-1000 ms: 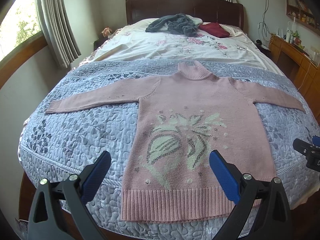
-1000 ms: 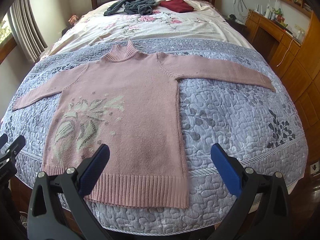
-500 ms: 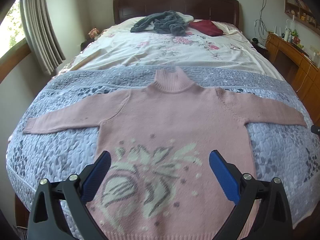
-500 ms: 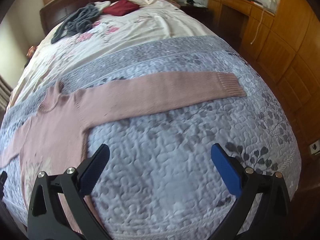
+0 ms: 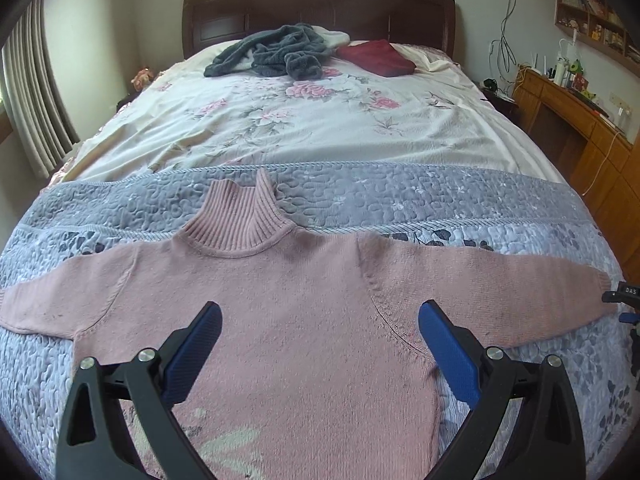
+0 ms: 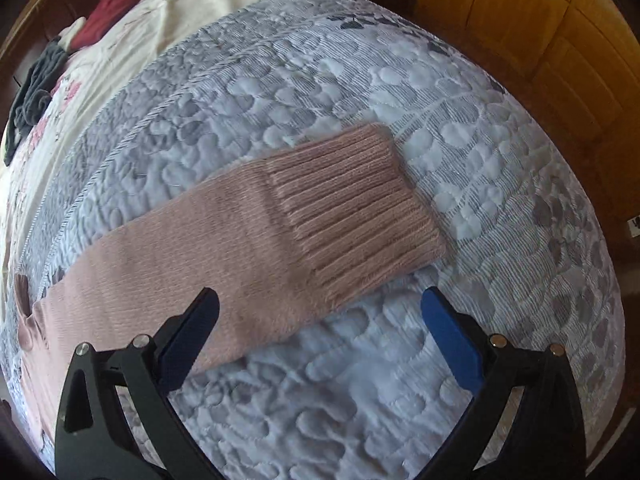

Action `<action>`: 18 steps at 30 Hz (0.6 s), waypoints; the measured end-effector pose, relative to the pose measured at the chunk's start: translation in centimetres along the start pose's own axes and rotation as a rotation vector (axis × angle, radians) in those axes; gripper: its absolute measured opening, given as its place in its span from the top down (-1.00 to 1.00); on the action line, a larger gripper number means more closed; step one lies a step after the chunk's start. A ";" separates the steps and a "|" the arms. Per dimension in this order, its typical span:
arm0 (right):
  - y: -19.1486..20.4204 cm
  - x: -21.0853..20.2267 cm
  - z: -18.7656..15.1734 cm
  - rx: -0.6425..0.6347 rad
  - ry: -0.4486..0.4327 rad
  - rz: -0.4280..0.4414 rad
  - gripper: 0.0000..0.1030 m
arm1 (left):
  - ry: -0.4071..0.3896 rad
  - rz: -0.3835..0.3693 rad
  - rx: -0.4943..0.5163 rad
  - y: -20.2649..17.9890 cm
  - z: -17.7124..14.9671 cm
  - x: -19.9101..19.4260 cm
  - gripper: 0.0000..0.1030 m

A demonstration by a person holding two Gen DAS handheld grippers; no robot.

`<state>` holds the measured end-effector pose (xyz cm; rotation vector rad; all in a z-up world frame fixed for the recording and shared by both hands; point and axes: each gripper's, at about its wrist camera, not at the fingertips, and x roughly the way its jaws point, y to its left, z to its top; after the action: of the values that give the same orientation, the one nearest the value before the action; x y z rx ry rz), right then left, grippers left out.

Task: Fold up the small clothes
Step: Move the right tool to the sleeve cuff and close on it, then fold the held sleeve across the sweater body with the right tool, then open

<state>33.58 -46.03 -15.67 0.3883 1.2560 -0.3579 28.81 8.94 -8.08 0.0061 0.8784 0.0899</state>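
A pink knitted sweater (image 5: pixel 280 320) with a ribbed turtleneck lies flat and face up on the grey quilted bedspread (image 5: pixel 400 196), both sleeves spread out. My left gripper (image 5: pixel 320 316) is open above the chest, just below the collar. In the right wrist view the sweater's right sleeve (image 6: pixel 256 240) ends in a ribbed cuff (image 6: pixel 356 208). My right gripper (image 6: pixel 320 304) is open low over that sleeve, its left finger over the sleeve, its right finger over bare quilt. The right gripper's tip (image 5: pixel 624 292) shows at the sleeve end in the left wrist view.
A grey garment (image 5: pixel 276 52) and a dark red one (image 5: pixel 376 58) lie near the dark headboard on a floral sheet (image 5: pixel 320 120). Wooden cabinets (image 5: pixel 580 128) run along the bed's right side, close to the quilt's edge (image 6: pixel 520 80). Curtains (image 5: pixel 32 104) hang at left.
Both grippers moved forward and lower. The left went from the hem up to the chest. The right swung right, from the body to the right sleeve's cuff. Both stayed open.
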 end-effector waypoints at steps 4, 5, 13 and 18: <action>-0.5 1.3 0.4 0.022 0.010 0.040 -0.65 | 0.021 0.019 0.021 -0.1 -0.3 1.5 -0.92; -0.4 1.3 0.5 0.020 0.004 0.043 -0.58 | 0.023 0.022 0.022 0.0 -0.4 1.8 -0.92; 0.2 -0.2 0.6 0.000 -0.045 0.169 0.77 | 0.048 0.044 0.009 2.3 -1.5 2.2 -0.92; 3.5 -3.0 -0.6 -0.067 -0.113 0.198 0.80 | 0.065 0.065 -0.021 5.3 -2.1 2.3 -0.92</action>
<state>33.89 -42.47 -12.61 0.4257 1.1057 -0.1668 28.29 14.30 -10.94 0.0123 0.9422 0.1604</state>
